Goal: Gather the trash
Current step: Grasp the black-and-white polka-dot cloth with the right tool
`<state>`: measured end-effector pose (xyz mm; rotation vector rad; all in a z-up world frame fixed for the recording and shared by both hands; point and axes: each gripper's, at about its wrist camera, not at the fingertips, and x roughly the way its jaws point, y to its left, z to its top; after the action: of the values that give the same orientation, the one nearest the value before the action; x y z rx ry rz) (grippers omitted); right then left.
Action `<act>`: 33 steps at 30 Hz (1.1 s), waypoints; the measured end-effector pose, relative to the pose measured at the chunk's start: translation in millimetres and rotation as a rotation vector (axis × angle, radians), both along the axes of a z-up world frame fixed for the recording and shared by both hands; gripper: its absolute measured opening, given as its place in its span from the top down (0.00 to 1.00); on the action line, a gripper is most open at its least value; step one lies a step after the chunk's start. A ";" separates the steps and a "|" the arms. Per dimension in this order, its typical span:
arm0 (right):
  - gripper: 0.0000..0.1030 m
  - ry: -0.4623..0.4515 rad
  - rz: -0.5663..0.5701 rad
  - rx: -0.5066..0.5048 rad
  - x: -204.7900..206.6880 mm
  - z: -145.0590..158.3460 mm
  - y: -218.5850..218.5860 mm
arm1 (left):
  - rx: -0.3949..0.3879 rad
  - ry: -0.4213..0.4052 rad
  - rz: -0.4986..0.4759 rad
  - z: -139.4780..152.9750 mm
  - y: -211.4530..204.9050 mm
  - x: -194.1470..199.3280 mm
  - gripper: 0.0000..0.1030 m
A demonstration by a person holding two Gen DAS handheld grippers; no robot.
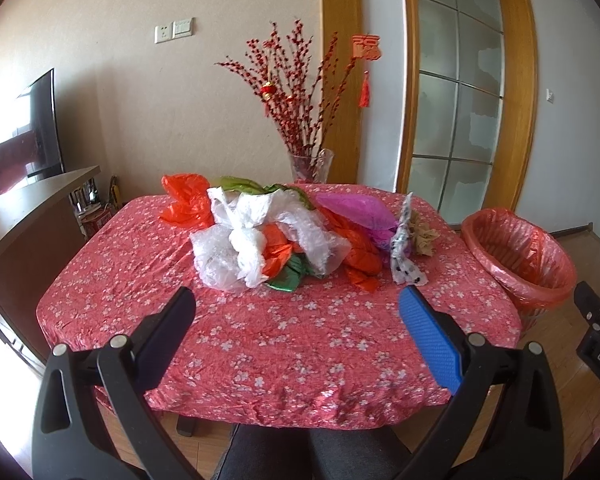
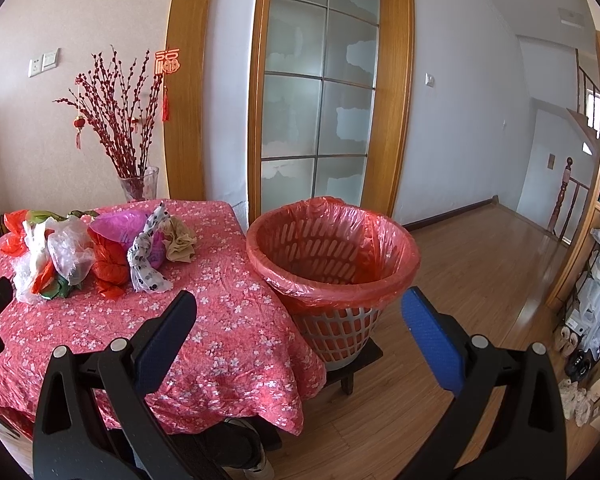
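A pile of crumpled plastic bags (image 1: 268, 236) in white, orange, green and magenta lies at the far middle of the table with the red floral cloth (image 1: 280, 340); it also shows in the right wrist view (image 2: 80, 256). A spotted white wrapper (image 1: 404, 252) and a brown crumpled paper (image 1: 424, 236) lie at the pile's right end. A waste basket with an orange liner (image 2: 332, 256) stands on a low stool right of the table, also seen in the left wrist view (image 1: 520, 256). My left gripper (image 1: 296, 304) is open and empty, short of the pile. My right gripper (image 2: 300, 308) is open and empty, near the basket.
A glass vase with red branches (image 1: 310, 166) stands at the table's far edge. A wooden counter (image 1: 28, 216) is at the left. A glass door (image 2: 320, 120) is behind the basket. Wood floor (image 2: 480, 260) runs right, with a rack of items (image 2: 596, 304) at the far right.
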<state>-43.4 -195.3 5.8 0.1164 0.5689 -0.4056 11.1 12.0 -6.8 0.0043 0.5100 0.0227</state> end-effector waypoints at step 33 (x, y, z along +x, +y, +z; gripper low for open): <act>0.51 0.168 0.406 0.249 201.1 -60.7 82.7 | -0.102 0.118 0.199 -36.8 103.9 86.4 0.04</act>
<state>157.7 -112.6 -54.9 0.2021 0.7891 0.0533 97.5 115.8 -43.6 -0.1453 0.6277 0.1922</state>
